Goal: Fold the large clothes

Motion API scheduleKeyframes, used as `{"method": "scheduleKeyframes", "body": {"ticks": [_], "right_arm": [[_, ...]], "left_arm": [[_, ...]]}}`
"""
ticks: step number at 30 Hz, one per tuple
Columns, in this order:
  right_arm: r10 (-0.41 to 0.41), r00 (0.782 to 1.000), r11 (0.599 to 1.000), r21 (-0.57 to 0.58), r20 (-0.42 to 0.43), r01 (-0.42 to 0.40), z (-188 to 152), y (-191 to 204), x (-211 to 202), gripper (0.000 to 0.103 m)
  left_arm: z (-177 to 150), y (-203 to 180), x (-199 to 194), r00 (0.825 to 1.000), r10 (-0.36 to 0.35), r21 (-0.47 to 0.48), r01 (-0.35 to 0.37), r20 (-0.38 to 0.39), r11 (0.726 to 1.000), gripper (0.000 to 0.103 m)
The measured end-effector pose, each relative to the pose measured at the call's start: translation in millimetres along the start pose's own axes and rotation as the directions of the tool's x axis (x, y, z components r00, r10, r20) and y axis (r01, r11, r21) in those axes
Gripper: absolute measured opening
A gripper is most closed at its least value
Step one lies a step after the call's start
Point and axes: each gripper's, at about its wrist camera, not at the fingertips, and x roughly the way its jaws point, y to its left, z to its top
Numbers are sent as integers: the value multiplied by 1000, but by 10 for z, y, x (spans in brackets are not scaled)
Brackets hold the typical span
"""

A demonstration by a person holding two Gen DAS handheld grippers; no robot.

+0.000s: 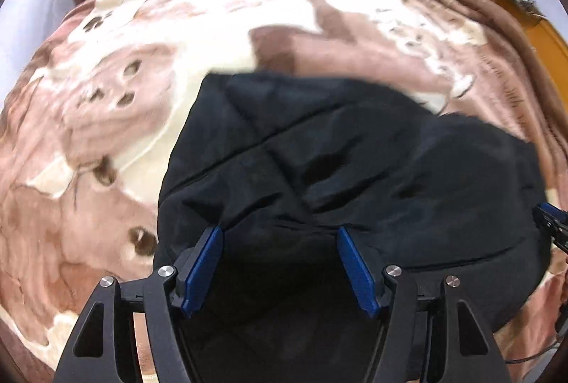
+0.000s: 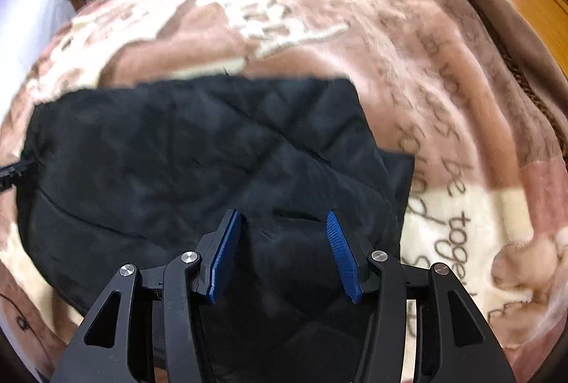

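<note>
We see a black jacket (image 1: 355, 163) lying flat on the bed's blanket (image 1: 106, 99), near its front edge. Our left gripper (image 1: 280, 234) and right gripper (image 2: 284, 219) hover above it, jaws apart, holding nothing.

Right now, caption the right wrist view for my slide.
Open right gripper above a folded black quilted jacket on a brown blanket.

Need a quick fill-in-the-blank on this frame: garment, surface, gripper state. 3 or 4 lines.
1. The quilted jacket lying on the bed is ____ in colour.
2. It lies on a brown and cream ____, printed with lettering.
3. The left gripper and right gripper both have their jaws ____, with nothing pinched between the pads.
4. The pads on the fingers of each gripper are ____ in colour.

Missing words: black; blanket; open; blue
</note>
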Motion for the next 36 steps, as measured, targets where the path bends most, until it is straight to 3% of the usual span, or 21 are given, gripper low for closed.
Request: {"method": "scheduleKeyframes", "body": {"ticks": [2, 6, 10, 15, 19, 22, 24, 27, 29, 36], "right_arm": [[12, 1000, 1000, 9, -25, -12, -32, -16, 178, 52], [-3, 999, 1000, 8, -43, 3, -19, 1, 411, 52], [72, 995, 995, 73, -72, -66, -19, -120, 560, 52], [30, 998, 998, 57, -59, -26, -53, -51, 573, 52], [23, 999, 999, 35, -44, -21, -32, -71, 418, 53], [41, 999, 999, 21, -8, -41, -22, -112, 160, 54], [67, 997, 997, 29, 35, -68, -51, -183, -22, 64], [87, 994, 994, 60, 72, -92, -133, -339, -229, 75], [98, 991, 991, 81, 93, -105, -211, -476, -352, 76], [141, 988, 971, 183, 70, -152, -537, -919, -397, 77]], "left_arm": [[-13, 46, 207, 999, -17, -43, 15, -39, 999, 68], [1, -3, 394, 999, -8, -70, 5, -44, 998, 68], [-3, 151, 558, 993, -97, -148, 86, -63, 985, 68], [-47, 44, 553, 998, -37, -129, 30, -53, 991, 68], [16, -61, 316, 998, -4, -80, -1, -56, 997, 70], [9, -136, 51, 999, -35, 22, 35, -26, 999, 78], [-34, -110, -152, 999, -38, 71, 37, 19, 997, 78], [-112, 58, -337, 996, -78, 53, 76, 43, 996, 89], [-188, 248, -413, 991, -122, 19, 121, 48, 992, 93], [-480, 830, -183, 984, -169, -32, 168, -56, 985, 93]]}}
